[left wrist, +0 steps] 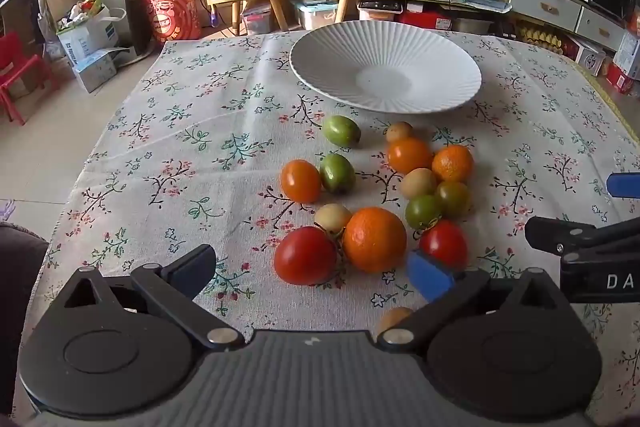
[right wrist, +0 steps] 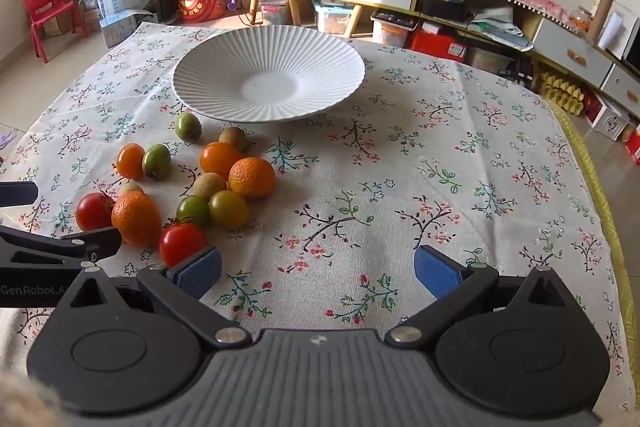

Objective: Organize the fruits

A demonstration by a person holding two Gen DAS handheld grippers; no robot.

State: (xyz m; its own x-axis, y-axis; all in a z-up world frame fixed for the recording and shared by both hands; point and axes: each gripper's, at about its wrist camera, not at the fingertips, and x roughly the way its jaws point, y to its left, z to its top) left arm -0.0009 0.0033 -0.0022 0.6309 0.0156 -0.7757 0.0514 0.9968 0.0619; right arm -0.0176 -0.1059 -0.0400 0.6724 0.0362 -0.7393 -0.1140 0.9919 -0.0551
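Note:
A white ribbed plate (left wrist: 440,67) (right wrist: 208,67) stands empty at the far side of the floral tablecloth. Several small fruits lie loose in front of it: a large red tomato (left wrist: 306,255) (right wrist: 94,211), a big orange (left wrist: 374,239) (right wrist: 136,217), a small red tomato (left wrist: 444,243) (right wrist: 182,243), green ones (left wrist: 341,130) (right wrist: 188,126), and another orange (left wrist: 452,163) (right wrist: 252,177). My left gripper (left wrist: 316,271) is open, low over the table, with the large red tomato and big orange just ahead of its fingers. My right gripper (right wrist: 318,271) is open and empty over bare cloth, right of the fruits.
The table's far edge lies just behind the plate, with cabinets, boxes and a red chair (right wrist: 44,11) on the floor beyond. The right gripper's arm (left wrist: 584,247) shows at the right edge of the left wrist view. A yellow cloth trim (right wrist: 600,195) marks the right table edge.

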